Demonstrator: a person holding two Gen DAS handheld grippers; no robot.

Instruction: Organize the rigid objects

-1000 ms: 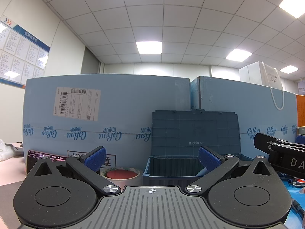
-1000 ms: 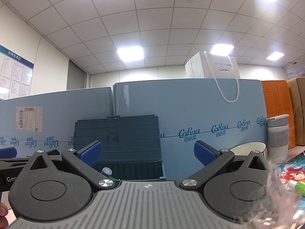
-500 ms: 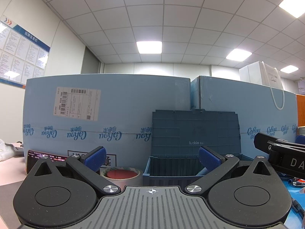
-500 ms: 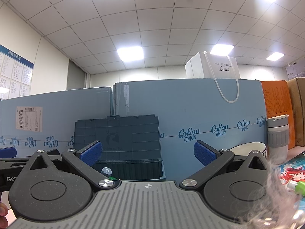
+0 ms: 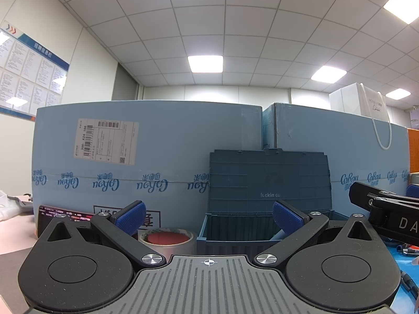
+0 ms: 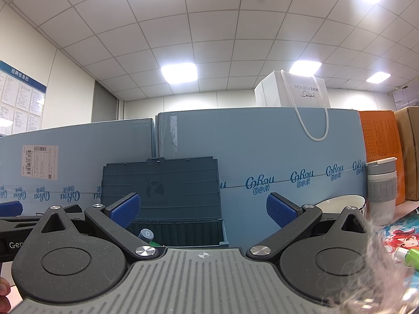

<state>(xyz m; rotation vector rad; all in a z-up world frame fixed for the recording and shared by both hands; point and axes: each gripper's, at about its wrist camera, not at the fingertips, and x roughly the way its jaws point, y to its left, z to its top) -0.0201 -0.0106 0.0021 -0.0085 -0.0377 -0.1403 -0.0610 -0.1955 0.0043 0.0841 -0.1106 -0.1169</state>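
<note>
Two grippers, jaws spread wide, nothing held.
Left gripper point(image 5: 208, 216) sits low in its frame, a tape roll point(image 5: 167, 240) just beyond, the blue crate point(image 5: 235, 238) with raised lid at centre; right gripper point(image 6: 203, 209) faces the same crate point(image 6: 180, 230), bowl point(image 6: 340, 204) and tumbler point(image 6: 381, 191) lower right.

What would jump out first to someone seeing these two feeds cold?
The dark blue storage bin, lid propped open against the pale blue cartons, sits dead ahead in both views. Both the left gripper and right gripper are open and empty. A tape roll lies left of the bin; a bowl and tumbler stand to its right.
</note>
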